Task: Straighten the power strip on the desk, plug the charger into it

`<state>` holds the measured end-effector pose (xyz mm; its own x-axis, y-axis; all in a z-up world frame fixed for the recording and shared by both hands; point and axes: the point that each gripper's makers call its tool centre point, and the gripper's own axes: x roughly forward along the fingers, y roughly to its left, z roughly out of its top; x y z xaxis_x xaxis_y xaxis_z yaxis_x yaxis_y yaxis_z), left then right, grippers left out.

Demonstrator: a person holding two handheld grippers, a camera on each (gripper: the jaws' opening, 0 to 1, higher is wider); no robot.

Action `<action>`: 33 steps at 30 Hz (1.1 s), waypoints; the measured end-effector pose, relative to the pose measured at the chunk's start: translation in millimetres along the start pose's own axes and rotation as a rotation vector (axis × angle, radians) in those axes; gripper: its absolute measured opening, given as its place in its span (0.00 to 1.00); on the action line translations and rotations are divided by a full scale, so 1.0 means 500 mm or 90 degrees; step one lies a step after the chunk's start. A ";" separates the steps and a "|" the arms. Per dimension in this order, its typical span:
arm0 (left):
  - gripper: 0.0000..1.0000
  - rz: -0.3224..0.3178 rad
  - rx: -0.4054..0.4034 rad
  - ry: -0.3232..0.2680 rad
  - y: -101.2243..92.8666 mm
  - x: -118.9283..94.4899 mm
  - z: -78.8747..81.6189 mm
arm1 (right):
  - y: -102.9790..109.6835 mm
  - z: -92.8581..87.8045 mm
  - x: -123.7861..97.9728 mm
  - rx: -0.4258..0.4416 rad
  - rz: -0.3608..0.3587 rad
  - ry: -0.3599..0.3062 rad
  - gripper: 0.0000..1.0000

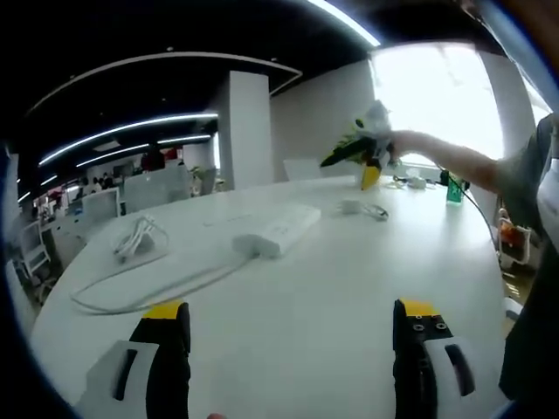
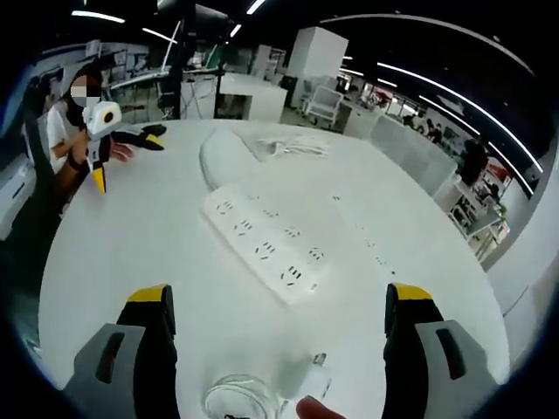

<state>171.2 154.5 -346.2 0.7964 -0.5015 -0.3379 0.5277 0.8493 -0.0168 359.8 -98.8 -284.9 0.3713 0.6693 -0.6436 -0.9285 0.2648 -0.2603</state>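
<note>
A white power strip [image 1: 278, 231] lies on the round white desk [image 1: 297, 297], and its cord [image 1: 131, 292] loops away to the left. A small white charger [image 1: 351, 207] with a thin cable rests beyond it. My left gripper [image 1: 291, 327] is open above bare desk, short of the strip. My right gripper [image 1: 367, 148] is raised over the far side of the desk. In the right gripper view, the right gripper [image 2: 284, 327] stands open, with the charger [image 2: 306, 377] and its coiled cable [image 2: 236, 397] low between the jaws. The strip [image 2: 266, 240] lies at a slant ahead. The left gripper [image 2: 100, 131] shows far left.
A bundled white cable [image 1: 138, 237] lies on the desk left of the strip. A green object [image 1: 453, 188] and small items sit near the far right edge. The person stands at the desk's edge [image 2: 61, 122]. Office desks and chairs fill the background.
</note>
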 end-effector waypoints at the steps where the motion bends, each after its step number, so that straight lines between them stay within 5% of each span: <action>1: 1.00 0.001 0.000 0.000 0.001 0.000 0.000 | -0.003 -0.002 0.003 -0.003 0.002 0.003 1.00; 15: 1.00 0.004 -0.006 0.003 0.009 0.013 -0.001 | -0.017 0.010 0.040 -0.057 0.067 0.002 1.00; 33: 1.00 0.007 -0.006 -0.007 0.017 0.015 0.015 | -0.055 -0.010 0.087 -0.054 0.137 0.003 1.00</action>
<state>183.8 156.6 -341.9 0.8057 -0.4933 -0.3280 0.5155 0.8566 -0.0221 401.7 -80.4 -309.4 0.1657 0.7002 -0.6944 -0.9826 0.0569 -0.1771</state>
